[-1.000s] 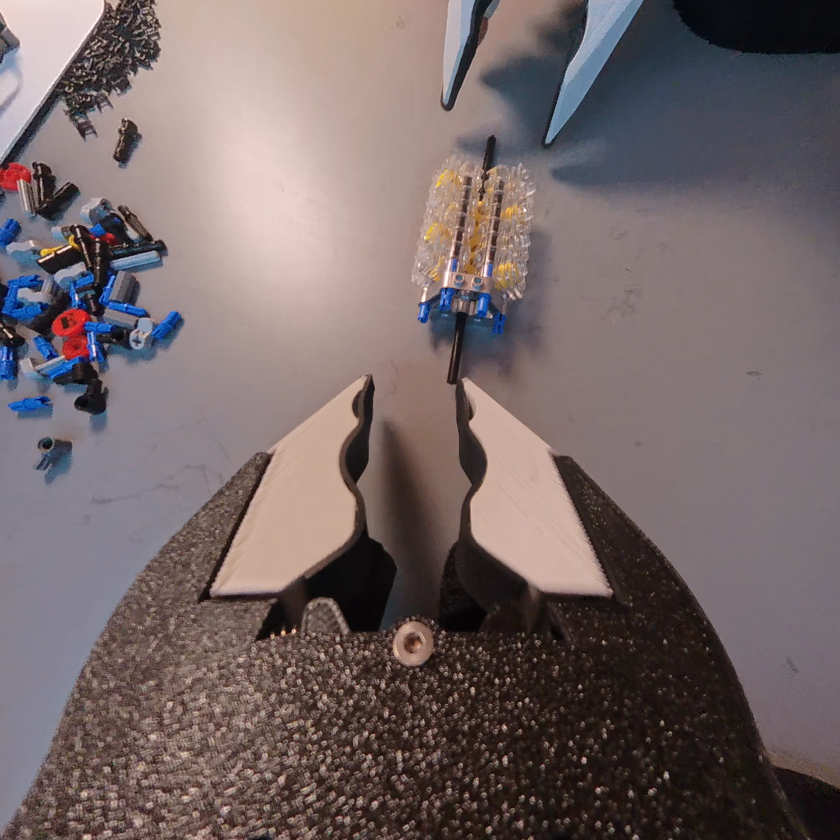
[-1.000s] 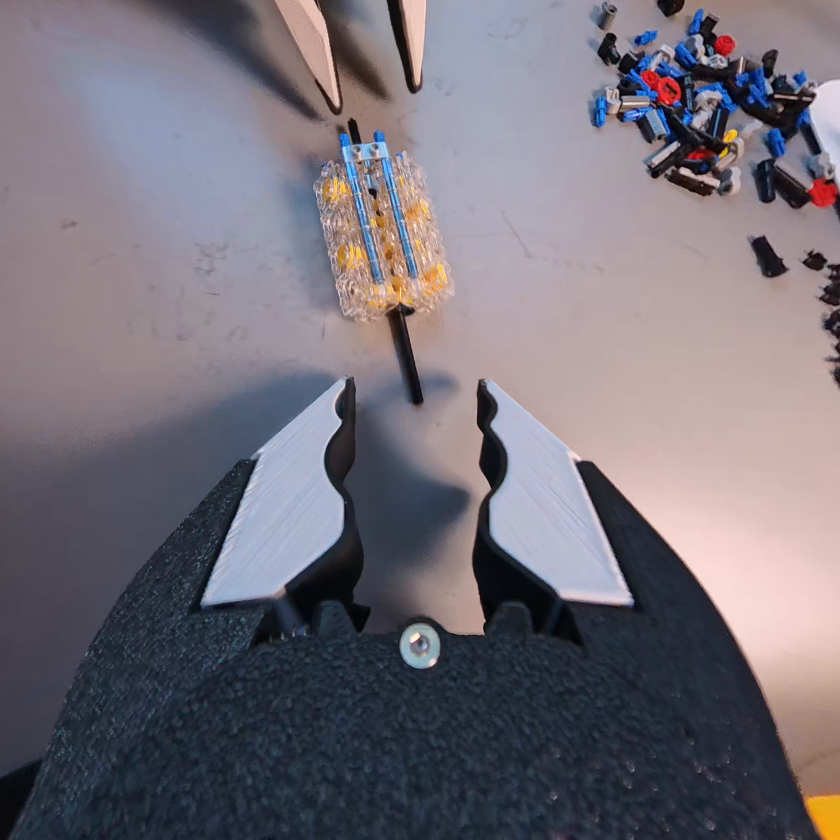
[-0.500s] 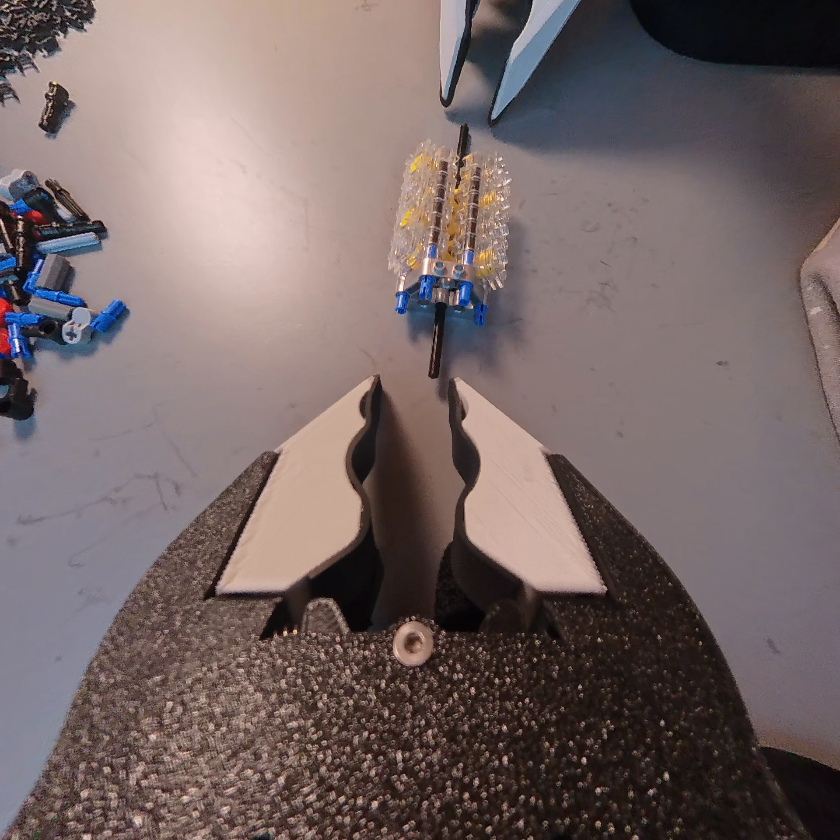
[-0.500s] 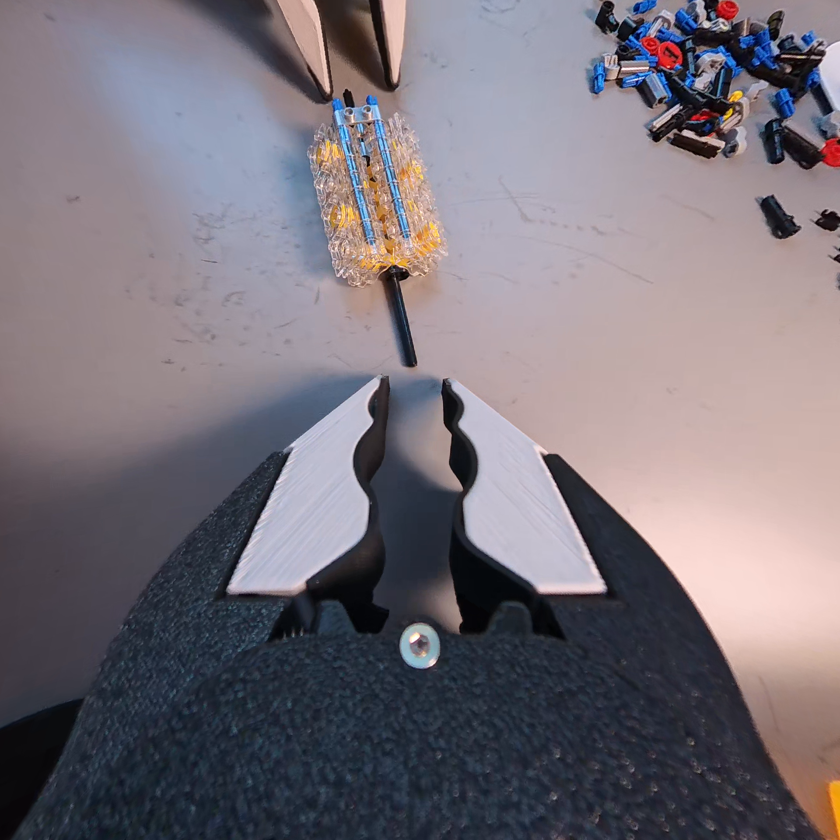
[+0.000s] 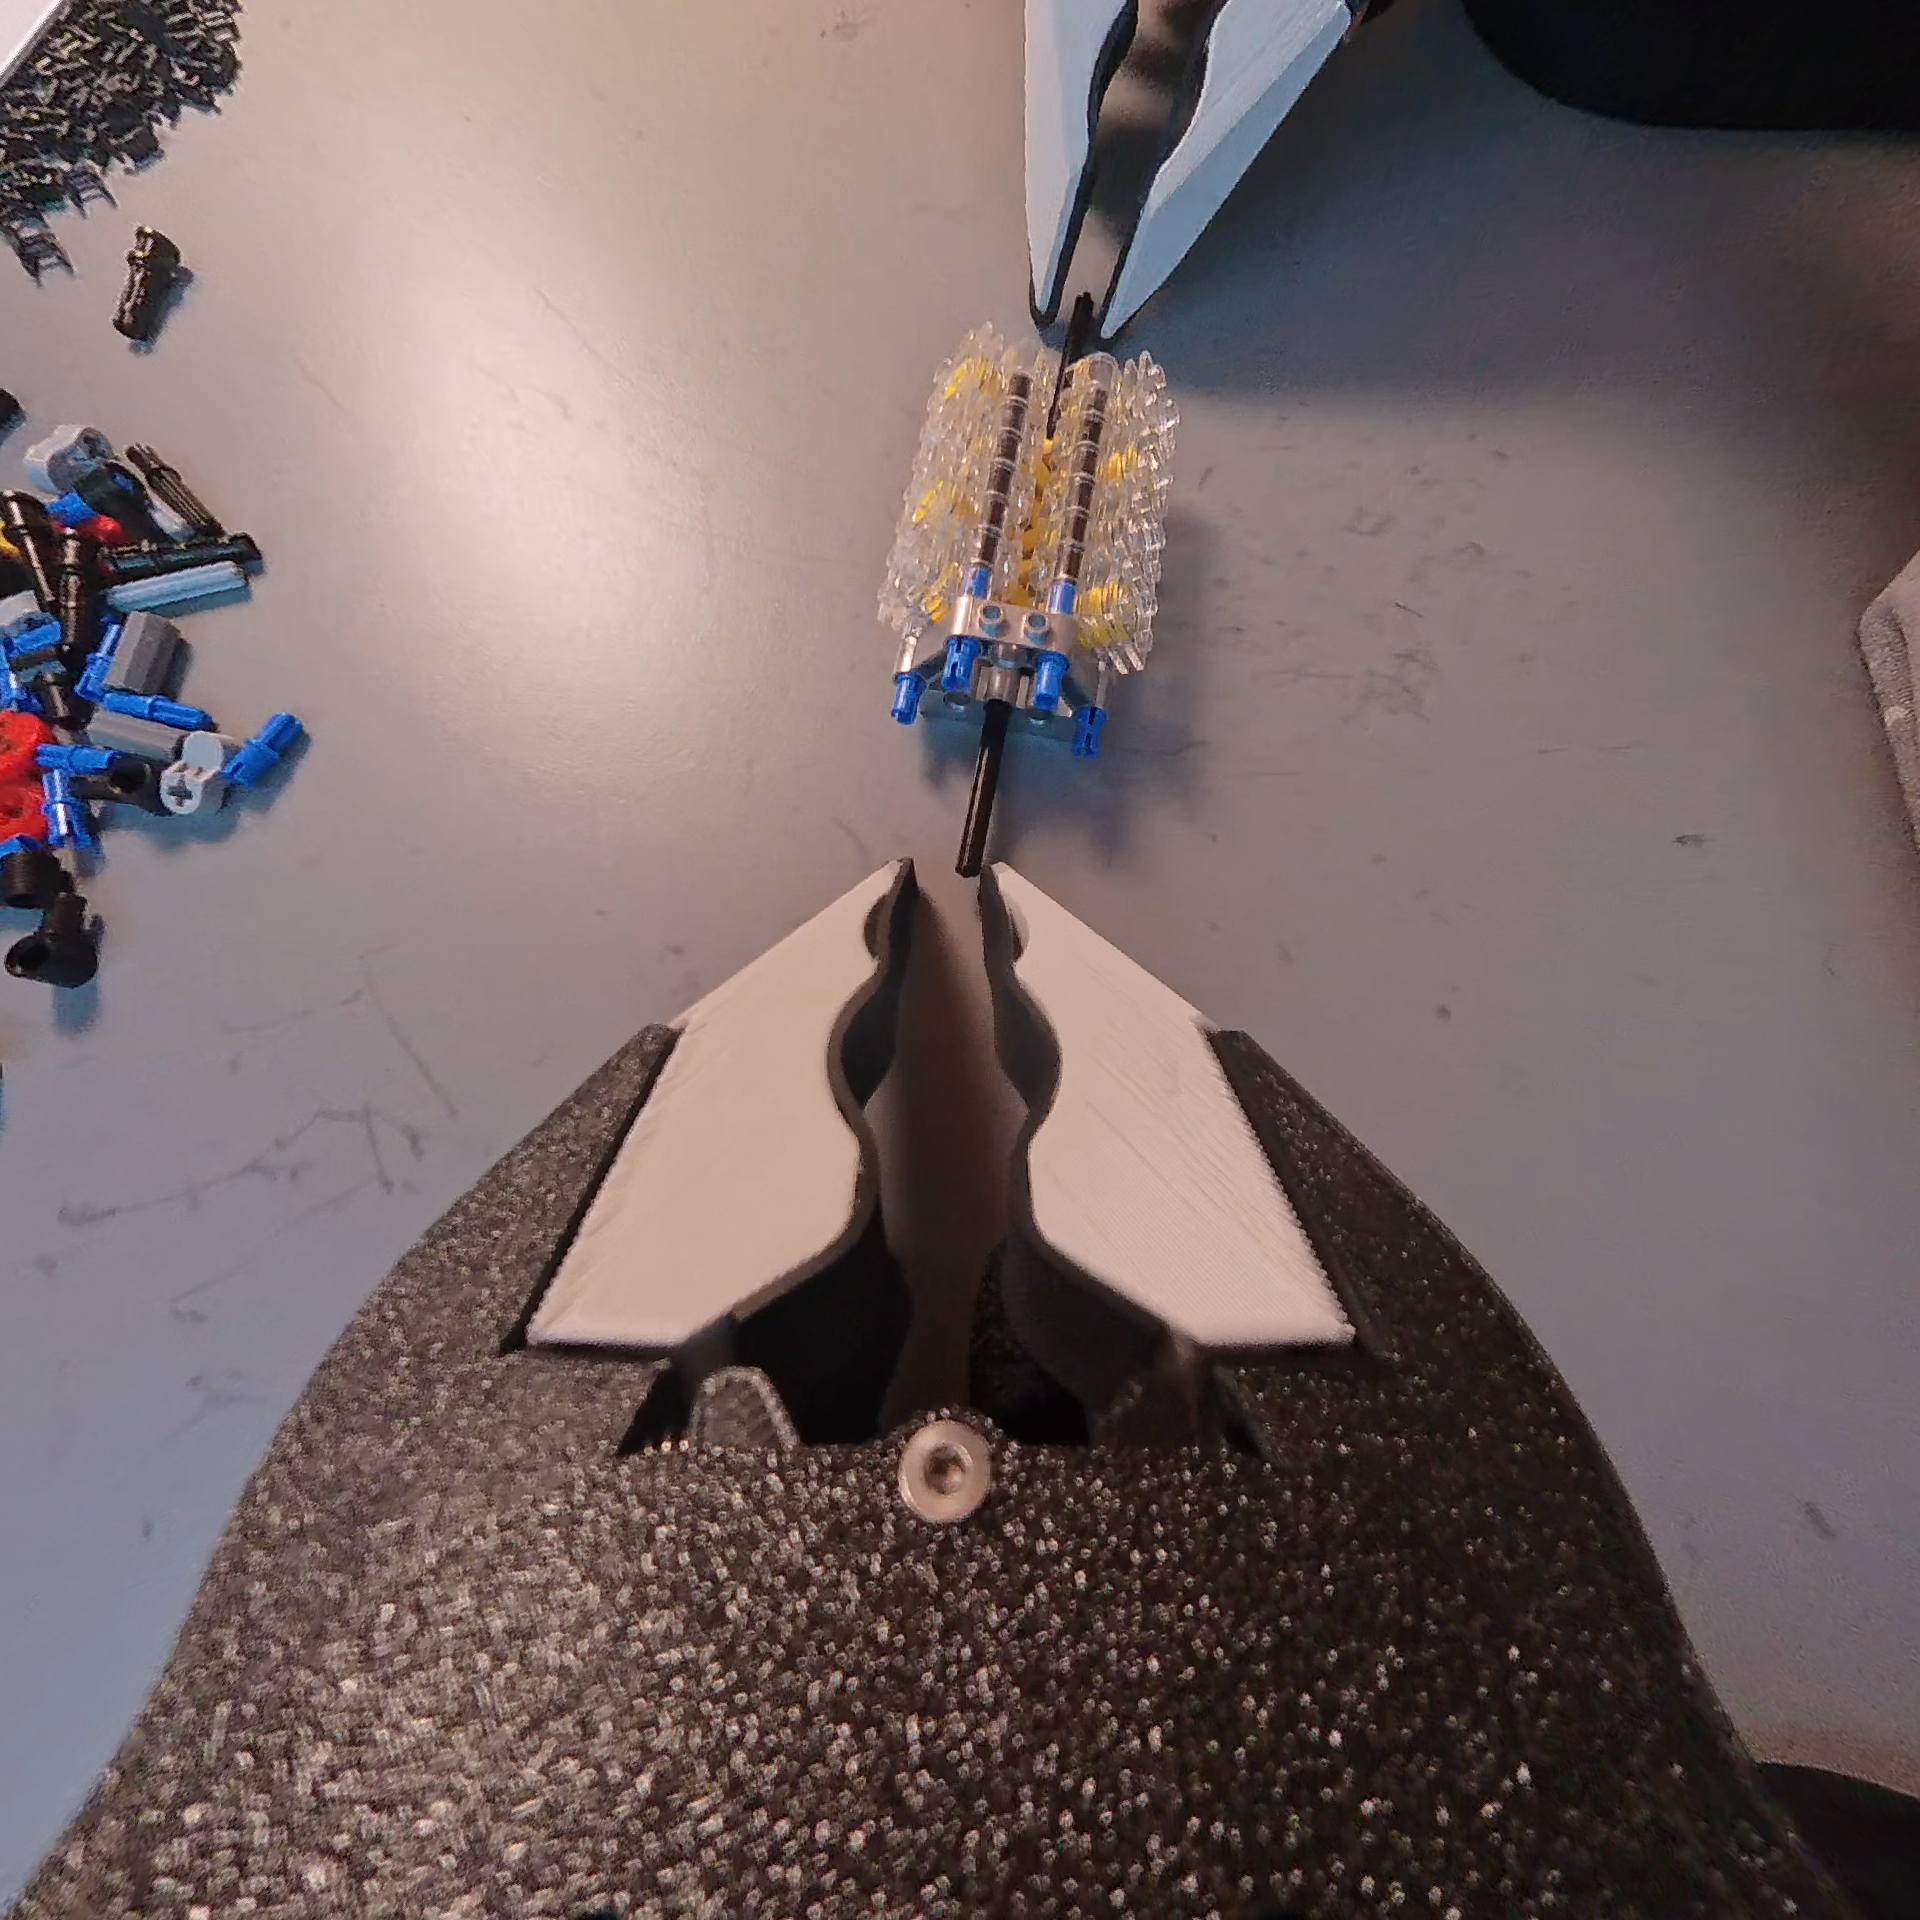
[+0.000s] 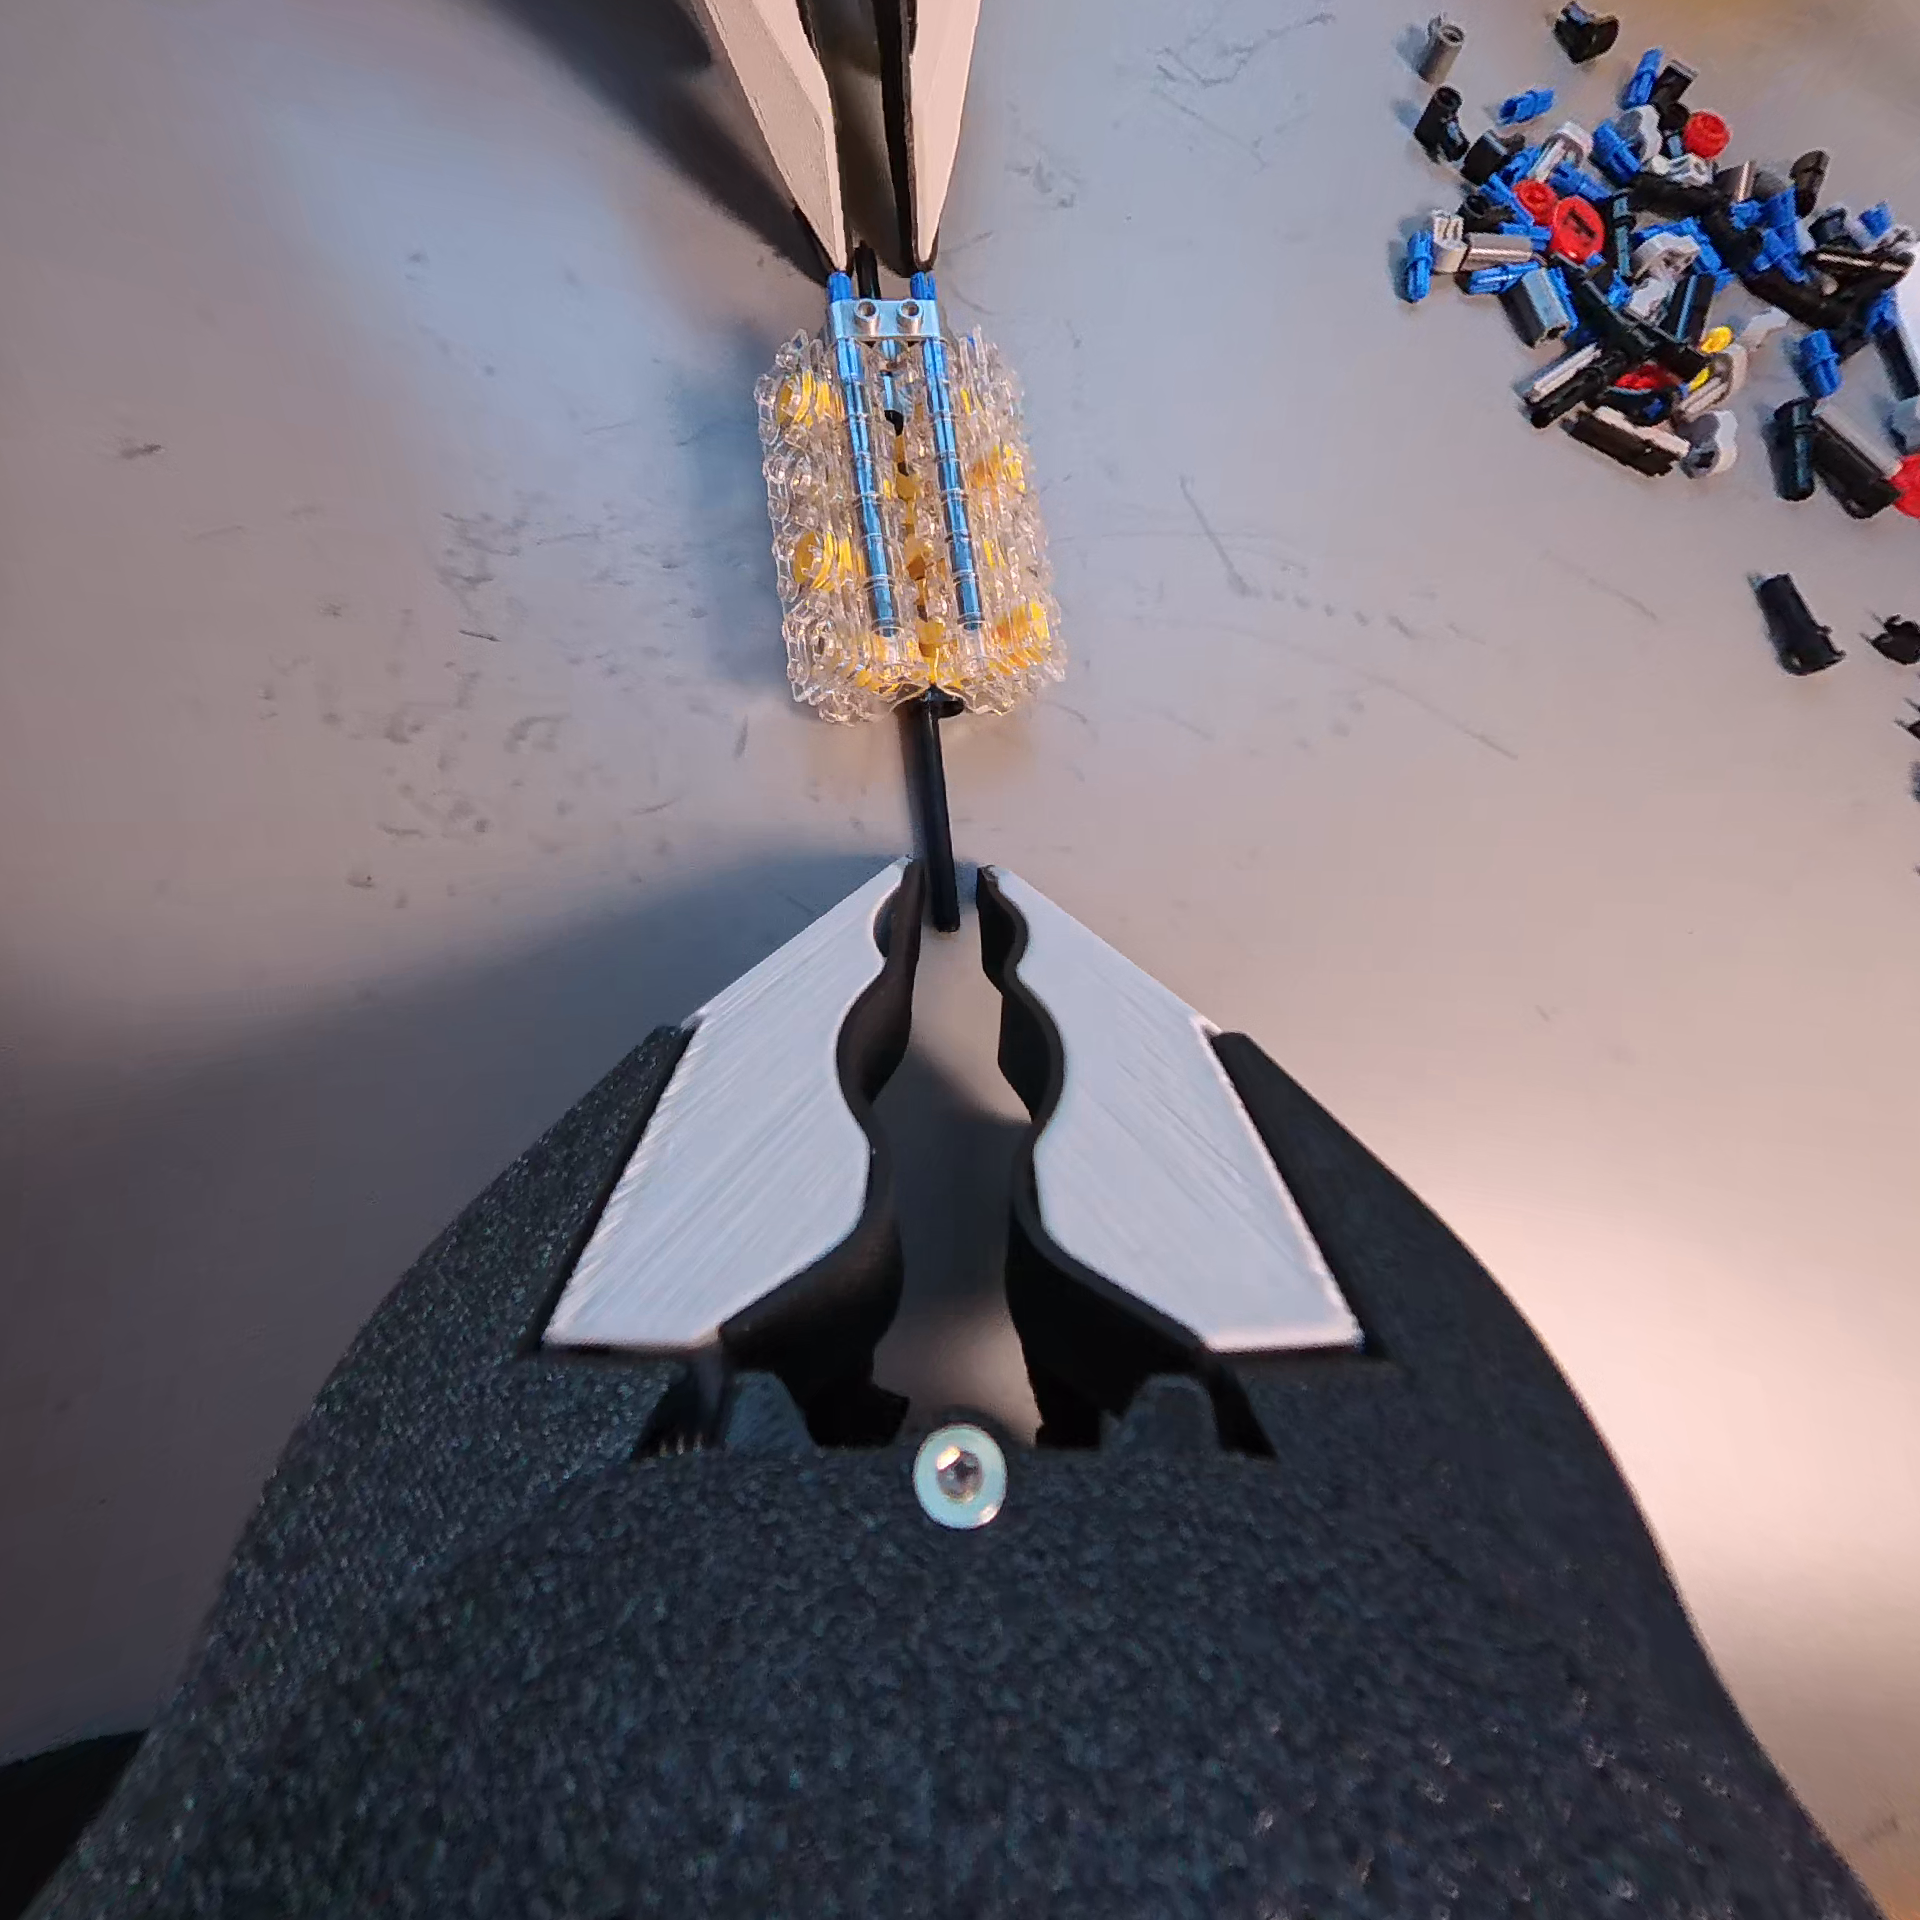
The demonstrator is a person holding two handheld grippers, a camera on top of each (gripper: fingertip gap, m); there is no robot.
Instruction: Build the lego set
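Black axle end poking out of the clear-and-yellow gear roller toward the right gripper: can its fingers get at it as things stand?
Probably yes: the black axle tip already sits between the right gripper's barely parted fingers, with nothing in between.

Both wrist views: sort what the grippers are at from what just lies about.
At the grippers:
left gripper and right gripper, each narrowly open at one end of the black axle
clear-and-yellow roller on that axle

Lying about:
coloured parts pile
black pins heap
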